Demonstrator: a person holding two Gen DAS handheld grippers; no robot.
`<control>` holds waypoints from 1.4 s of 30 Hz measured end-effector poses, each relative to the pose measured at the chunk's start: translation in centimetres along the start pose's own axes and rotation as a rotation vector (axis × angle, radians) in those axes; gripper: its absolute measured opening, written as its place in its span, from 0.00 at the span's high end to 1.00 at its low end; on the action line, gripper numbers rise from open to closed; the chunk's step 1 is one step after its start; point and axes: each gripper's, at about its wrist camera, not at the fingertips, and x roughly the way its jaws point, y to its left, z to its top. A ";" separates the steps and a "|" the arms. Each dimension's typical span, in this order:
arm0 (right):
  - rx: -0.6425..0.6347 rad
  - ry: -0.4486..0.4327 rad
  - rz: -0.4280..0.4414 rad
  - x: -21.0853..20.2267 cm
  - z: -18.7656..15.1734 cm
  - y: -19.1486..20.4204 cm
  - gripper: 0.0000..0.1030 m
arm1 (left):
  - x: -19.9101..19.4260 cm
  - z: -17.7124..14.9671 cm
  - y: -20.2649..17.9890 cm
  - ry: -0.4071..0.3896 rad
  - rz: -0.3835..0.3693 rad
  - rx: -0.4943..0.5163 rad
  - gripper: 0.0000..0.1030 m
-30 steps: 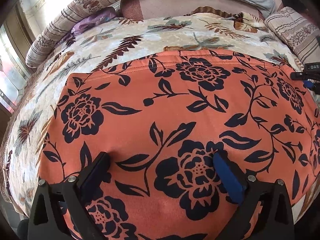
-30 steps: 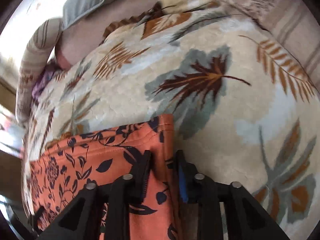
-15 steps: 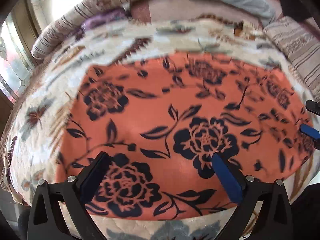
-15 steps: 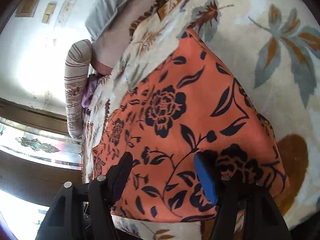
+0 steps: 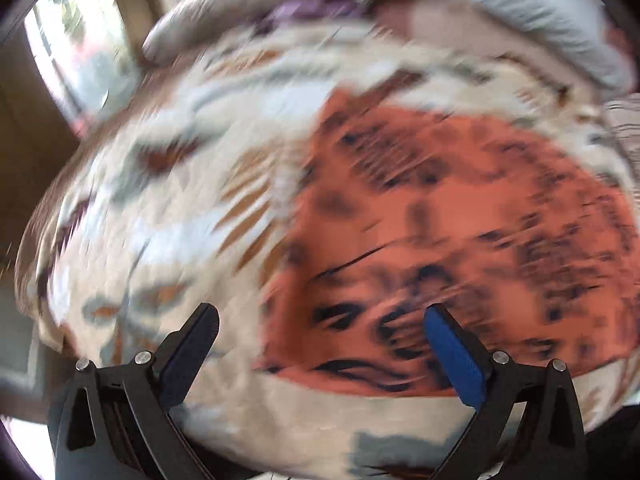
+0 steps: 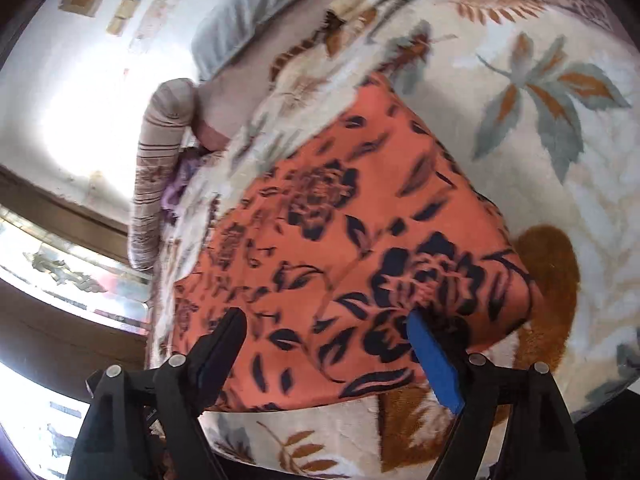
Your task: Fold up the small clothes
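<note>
- The orange floral garment (image 6: 340, 248) is lying flat on the leaf-print blanket (image 6: 560, 60).
- The left gripper (image 5: 320, 320) is hanging above it, jaws apart, empty.
- The right gripper (image 6: 326, 320) is gaping likewise.

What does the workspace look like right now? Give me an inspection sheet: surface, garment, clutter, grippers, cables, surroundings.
Surface: leaf-print blanket spread over a bed.
Job's things: orange floral garment lies flat on the blanket, held by neither gripper.
Clutter: purple cloth beside a striped bolster; grey pillow at the far end.
Grippers: left gripper open and empty, its view motion-blurred; right gripper open and empty above the garment.
Cables: nothing seen.
Surroundings: bright window and pale wall.
</note>
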 end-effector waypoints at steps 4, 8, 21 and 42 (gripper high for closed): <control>0.053 -0.053 0.044 -2.6 -0.8 0.0 0.18 | -0.8 -0.5 2.8 -0.009 -0.052 -0.106 0.01; 0.093 -0.085 0.080 -5.2 -2.9 -0.3 0.16 | -3.3 0.0 2.5 -0.109 -0.026 -0.100 0.01; 0.363 -0.122 0.127 -1.9 0.4 -4.9 0.15 | -5.0 2.6 -11.3 -0.166 -0.108 0.163 0.01; 0.154 -0.193 0.006 -1.7 0.3 -2.5 0.19 | -0.3 2.4 -13.5 -0.082 -0.101 0.191 0.00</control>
